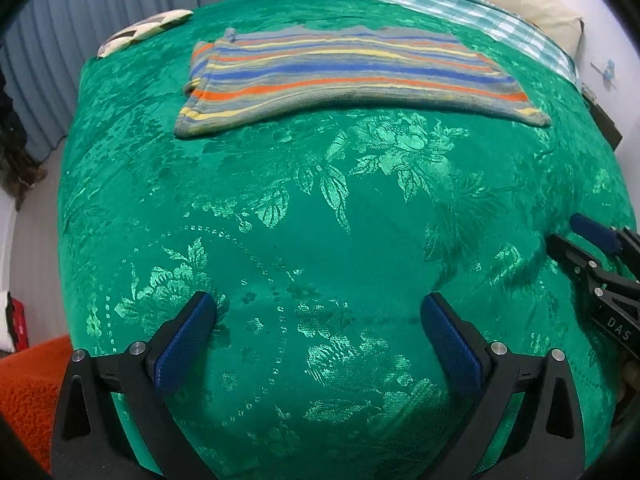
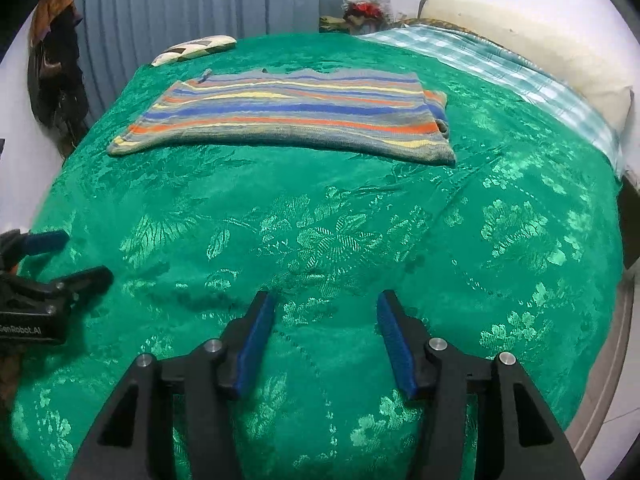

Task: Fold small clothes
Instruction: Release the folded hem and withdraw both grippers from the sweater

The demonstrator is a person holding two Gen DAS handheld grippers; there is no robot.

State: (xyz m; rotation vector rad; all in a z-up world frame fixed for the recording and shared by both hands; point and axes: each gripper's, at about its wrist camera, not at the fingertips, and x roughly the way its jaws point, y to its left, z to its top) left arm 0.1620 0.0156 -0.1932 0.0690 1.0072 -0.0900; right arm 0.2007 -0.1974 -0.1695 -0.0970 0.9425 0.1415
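My left tool (image 1: 318, 312) gapes wide and empty over the green bedspread (image 1: 360, 208); my right tool (image 2: 326, 312) stands half open, empty too. The striped top (image 2: 288, 114) lies flat well beyond both, between a patterned cushion (image 2: 196, 49) and a checked cloth (image 2: 500, 68).

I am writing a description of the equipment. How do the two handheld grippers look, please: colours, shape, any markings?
Both the left gripper and the right gripper have black angular frames with triangular cut-outs and silver round bolts. Each finger carries a flat blue textured pad. White lettering is printed on the bodies, only partly readable. No sleeves or cables show.
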